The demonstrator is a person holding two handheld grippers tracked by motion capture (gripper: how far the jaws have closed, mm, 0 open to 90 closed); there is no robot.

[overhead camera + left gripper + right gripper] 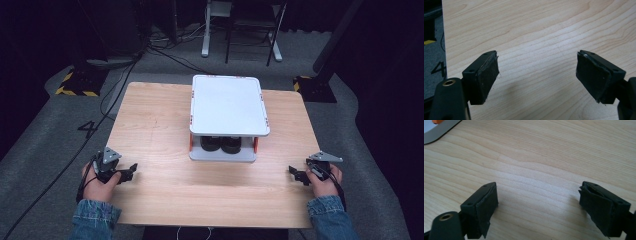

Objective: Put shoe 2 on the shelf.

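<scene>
Two grippers, left gripper (131, 173) and right gripper (295, 174), jaws spread, one white two-tier rack (228, 105)

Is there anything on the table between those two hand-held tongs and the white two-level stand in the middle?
Nothing visible. Bare wood lies between the left tongs, the right tongs and the white two-level stand. Both tongs are open and empty near the table's front edge. The dark round things sit on the stand's lower shelf.
</scene>
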